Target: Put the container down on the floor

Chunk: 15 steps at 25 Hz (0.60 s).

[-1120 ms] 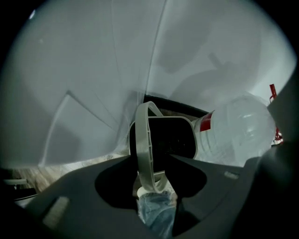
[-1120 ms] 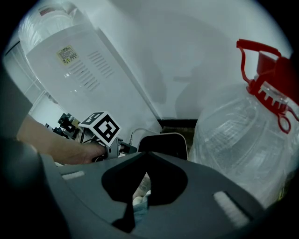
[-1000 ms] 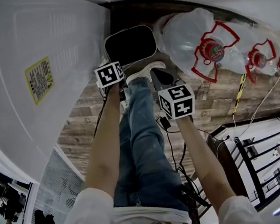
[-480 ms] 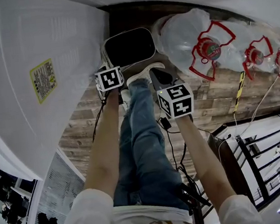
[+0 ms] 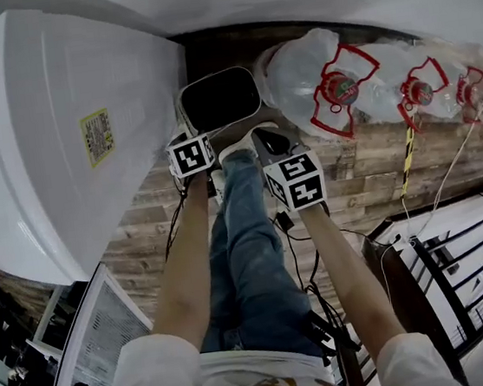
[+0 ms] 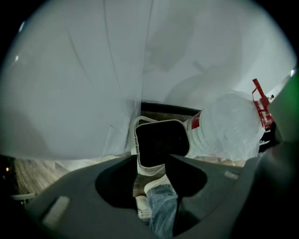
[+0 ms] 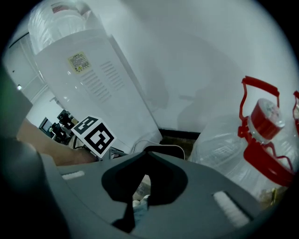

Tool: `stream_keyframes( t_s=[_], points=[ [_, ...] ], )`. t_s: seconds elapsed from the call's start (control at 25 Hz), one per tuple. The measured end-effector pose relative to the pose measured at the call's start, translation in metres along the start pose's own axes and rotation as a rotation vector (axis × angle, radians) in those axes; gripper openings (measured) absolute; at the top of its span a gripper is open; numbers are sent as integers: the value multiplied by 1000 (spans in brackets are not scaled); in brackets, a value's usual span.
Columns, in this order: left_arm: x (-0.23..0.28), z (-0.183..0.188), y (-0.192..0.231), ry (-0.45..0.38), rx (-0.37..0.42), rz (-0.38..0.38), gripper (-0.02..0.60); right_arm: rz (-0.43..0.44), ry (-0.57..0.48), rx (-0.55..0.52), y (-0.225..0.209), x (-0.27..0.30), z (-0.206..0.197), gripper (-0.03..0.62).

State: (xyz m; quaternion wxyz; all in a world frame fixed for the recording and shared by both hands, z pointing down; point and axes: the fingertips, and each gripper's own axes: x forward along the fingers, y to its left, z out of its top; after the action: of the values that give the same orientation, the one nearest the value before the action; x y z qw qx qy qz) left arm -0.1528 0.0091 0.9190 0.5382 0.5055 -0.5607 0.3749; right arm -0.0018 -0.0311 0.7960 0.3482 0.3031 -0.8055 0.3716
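Likely an office water-cooler corner: tall white dispenser (image 5: 63, 166), big red-handled water jugs (image 5: 301, 71), wood-plank floor (image 5: 141, 231).

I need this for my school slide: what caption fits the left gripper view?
Left hand-held gripper, jaws apart, facing a white container between an appliance and a water jug.

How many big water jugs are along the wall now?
3: nearest jug beside the container, a second right of it, a third near the frame edge; more may be hidden.
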Motion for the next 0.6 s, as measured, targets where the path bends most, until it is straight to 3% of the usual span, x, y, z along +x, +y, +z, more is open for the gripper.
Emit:
stream_keyframes(
  t_s=[0.28, 0.44, 0.6],
  points=[
    [-56, 4, -21, -72, 30, -81, 175, -23, -38, -44, 19, -39, 19, 26],
    [-98, 20, -42, -156, 67, -168, 122, -40, -59, -53, 27, -60, 28, 26],
    [-152, 42, -59, -256, 113, -205, 81, -62, -88, -59, 39, -87, 47, 26]
  ],
)
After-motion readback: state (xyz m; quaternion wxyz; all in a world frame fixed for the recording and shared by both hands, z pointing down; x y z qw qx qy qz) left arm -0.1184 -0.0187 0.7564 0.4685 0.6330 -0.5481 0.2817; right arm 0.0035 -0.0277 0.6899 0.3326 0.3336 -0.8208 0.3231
